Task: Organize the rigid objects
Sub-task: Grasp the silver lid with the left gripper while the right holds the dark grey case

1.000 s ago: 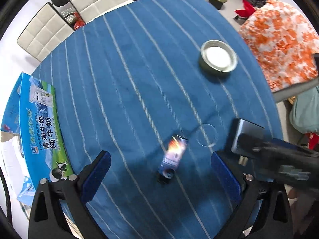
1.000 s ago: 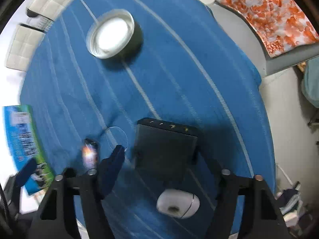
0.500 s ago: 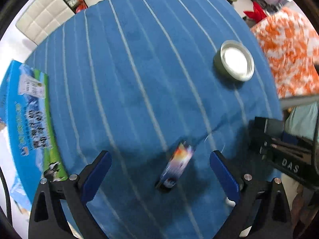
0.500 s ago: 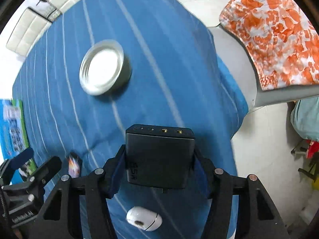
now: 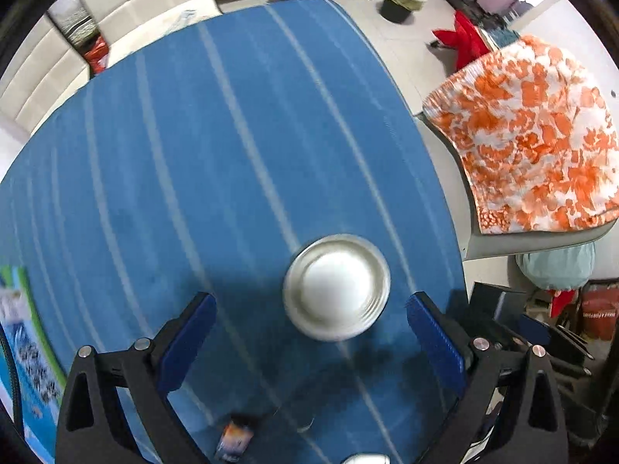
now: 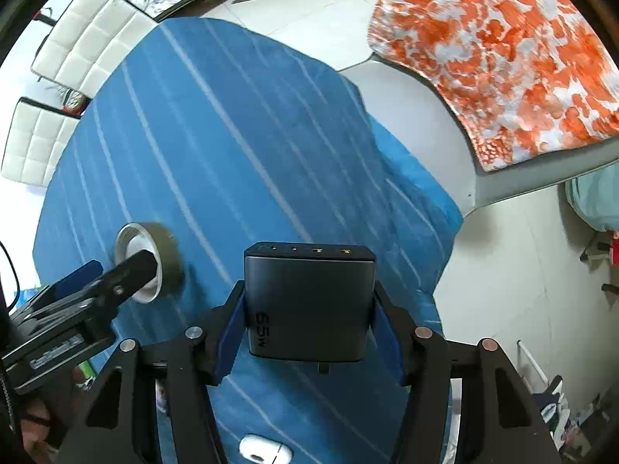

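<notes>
Worktop point(image 5: 162, 178): round, under a blue cloth with pale stripes; it carries everything below.
Milk carton point(image 5: 23, 348): blue and green box at the worktop's left edge, blurred.
Left tool point(image 5: 309, 344): jaws spread wide and empty, poised above the tin, one blue pad on either side of it, not touching.
Right tool point(image 6: 309, 328): its jaws have just been closing and now clamp the charger by its two long sides, clear of the cloth.
Tin point(image 5: 336, 286): shallow round metal tin, pale lid up, resting on the cloth. Probably light, stiff and smooth-walled; I judge a grip across its rim safest, since the side could slip.
Charger point(image 6: 309, 301): dark block with ports on its far face. Rigid, likely dense; flat sides suit the pads.
White case point(image 6: 265, 452): small rounded shell on the cloth below the charger.
Small packet point(image 5: 234, 440): lying near the bottom edge, blurred.
</notes>
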The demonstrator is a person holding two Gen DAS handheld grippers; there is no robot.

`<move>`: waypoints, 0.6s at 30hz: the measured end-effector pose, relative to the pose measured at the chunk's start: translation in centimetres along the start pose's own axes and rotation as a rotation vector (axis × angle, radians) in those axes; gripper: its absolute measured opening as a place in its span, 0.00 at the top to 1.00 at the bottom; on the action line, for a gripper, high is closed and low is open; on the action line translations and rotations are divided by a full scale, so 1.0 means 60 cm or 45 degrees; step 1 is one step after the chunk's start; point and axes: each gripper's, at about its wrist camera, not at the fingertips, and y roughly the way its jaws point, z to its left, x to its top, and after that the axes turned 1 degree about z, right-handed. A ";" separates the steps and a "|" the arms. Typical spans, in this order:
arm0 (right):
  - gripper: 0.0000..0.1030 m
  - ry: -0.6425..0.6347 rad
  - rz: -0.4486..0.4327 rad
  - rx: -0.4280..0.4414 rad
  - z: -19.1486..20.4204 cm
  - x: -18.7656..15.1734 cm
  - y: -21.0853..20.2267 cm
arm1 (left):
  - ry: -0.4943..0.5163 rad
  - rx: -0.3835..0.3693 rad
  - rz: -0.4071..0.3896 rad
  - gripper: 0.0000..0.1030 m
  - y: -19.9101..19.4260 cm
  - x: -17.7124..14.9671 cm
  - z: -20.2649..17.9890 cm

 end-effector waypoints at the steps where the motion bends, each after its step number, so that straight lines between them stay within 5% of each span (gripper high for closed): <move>1: 0.40 0.002 0.001 -0.007 -0.003 0.003 0.002 | 0.014 0.001 0.022 0.03 0.016 0.008 -0.008; 5: 0.40 0.012 0.002 -0.017 -0.009 0.011 0.007 | 0.035 0.015 0.085 0.03 0.049 0.013 -0.012; 7: 0.40 0.002 -0.008 -0.026 -0.005 0.012 0.006 | 0.042 0.021 0.121 0.16 0.068 0.013 -0.017; 10: 0.40 -0.013 -0.020 -0.028 0.001 0.015 0.005 | 0.087 0.076 0.090 0.19 0.066 0.011 -0.023; 13: 0.40 -0.031 -0.027 -0.020 0.013 0.016 0.001 | 0.101 0.128 0.041 0.40 0.057 0.014 -0.023; 18: 0.40 -0.083 -0.051 -0.024 0.042 0.012 -0.011 | 0.067 0.119 0.039 0.40 0.050 0.009 0.004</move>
